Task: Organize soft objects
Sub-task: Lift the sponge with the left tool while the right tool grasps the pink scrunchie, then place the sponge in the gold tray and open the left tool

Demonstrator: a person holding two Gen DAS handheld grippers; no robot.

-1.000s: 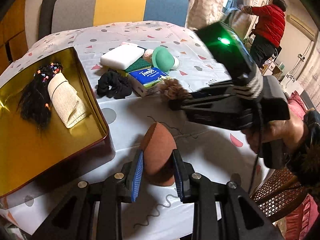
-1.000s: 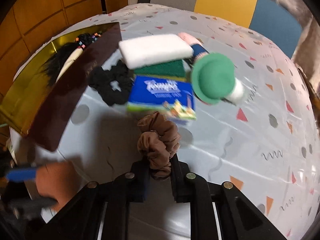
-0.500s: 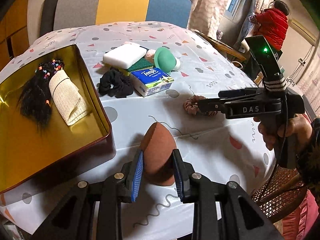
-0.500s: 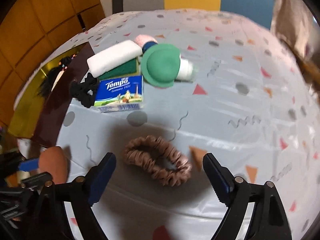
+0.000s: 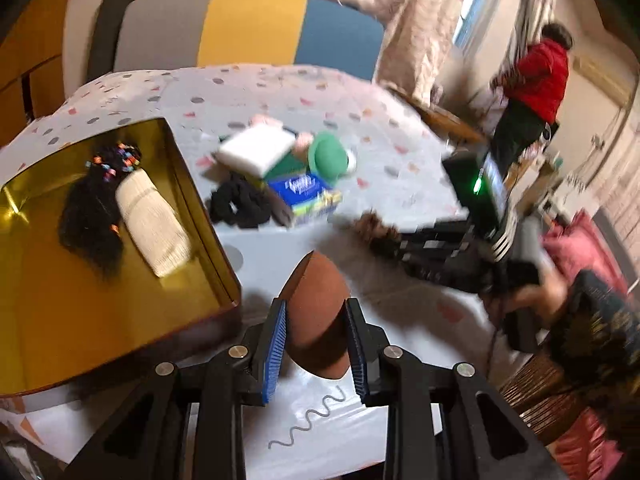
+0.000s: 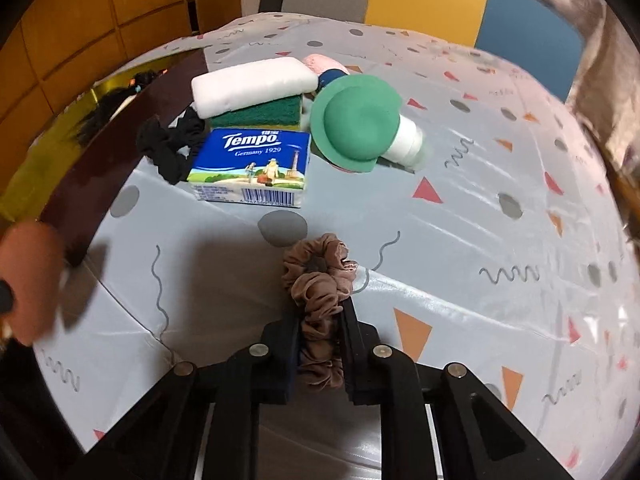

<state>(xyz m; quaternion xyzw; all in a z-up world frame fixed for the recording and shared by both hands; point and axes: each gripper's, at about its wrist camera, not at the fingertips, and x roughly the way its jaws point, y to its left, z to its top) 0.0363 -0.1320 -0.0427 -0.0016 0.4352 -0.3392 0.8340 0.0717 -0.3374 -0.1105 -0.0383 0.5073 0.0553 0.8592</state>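
Note:
My left gripper (image 5: 314, 314) is shut on a brown egg-shaped sponge (image 5: 312, 280), held a little above the table beside the gold tin (image 5: 48, 280). In the tin lie a black hairpiece (image 5: 90, 220) and a cream rolled cloth (image 5: 154, 220). My right gripper (image 6: 320, 316) is shut on a brown scrunchie (image 6: 318, 268), which bunches up out of the jaws over the tablecloth. In the left wrist view that gripper (image 5: 404, 246) and the scrunchie (image 5: 376, 228) are blurred at mid right. The sponge (image 6: 28, 276) shows at the left edge of the right wrist view.
Beyond the scrunchie lie a Tempo tissue pack (image 6: 252, 164), a black scrunchie (image 6: 170, 148), a white sponge (image 6: 252, 86) on a green scourer, and a green hat-shaped toy (image 6: 356, 120). A striped chair (image 5: 248, 28) stands behind the table. A person in red (image 5: 540, 76) stands far right.
The right gripper opened wide with the brown scrunchie lying flat on the table, then shut on it again. The left gripper rose a little with the sponge.

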